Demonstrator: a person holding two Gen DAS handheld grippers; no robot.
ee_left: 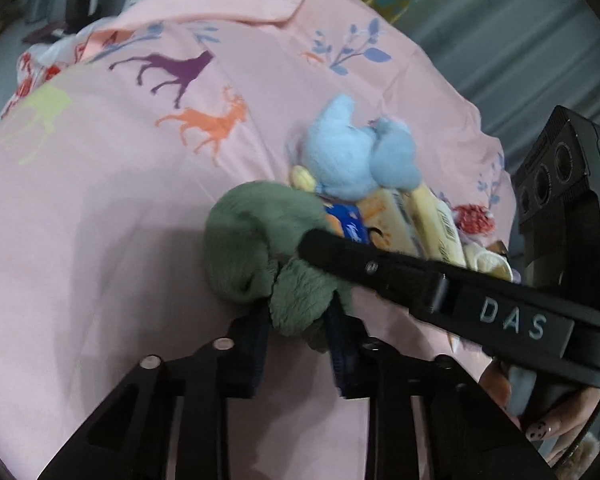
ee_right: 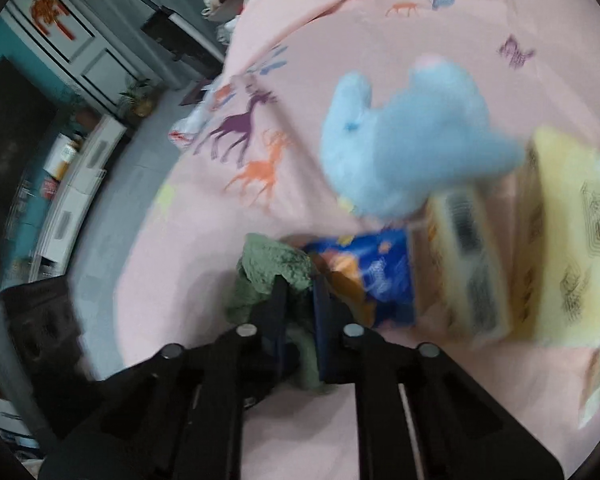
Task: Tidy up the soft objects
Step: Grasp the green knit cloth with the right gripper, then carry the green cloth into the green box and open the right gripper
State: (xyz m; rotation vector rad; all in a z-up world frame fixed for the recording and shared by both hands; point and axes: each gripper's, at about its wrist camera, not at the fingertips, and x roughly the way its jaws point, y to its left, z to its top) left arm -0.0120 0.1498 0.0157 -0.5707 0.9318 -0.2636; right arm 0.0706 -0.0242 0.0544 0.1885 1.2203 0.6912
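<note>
A green plush toy (ee_left: 256, 240) lies on the pink bedspread (ee_left: 100, 200). My left gripper (ee_left: 298, 320) is shut on its lower part. My right gripper (ee_right: 300, 292) is also shut on the green plush toy (ee_right: 276, 264); one of its fingers (ee_left: 340, 254) reaches in from the right in the left wrist view. A light blue plush (ee_left: 352, 156) lies just behind, on top of packets; it also shows, blurred, in the right wrist view (ee_right: 412, 148).
A blue snack packet (ee_right: 380, 276) and yellow tissue packs (ee_right: 564, 240) lie to the right of the green toy. A red-and-white item (ee_left: 474, 218) sits at the far right. The room's cabinets (ee_right: 72, 184) and floor (ee_right: 140, 148) are to the left of the bed.
</note>
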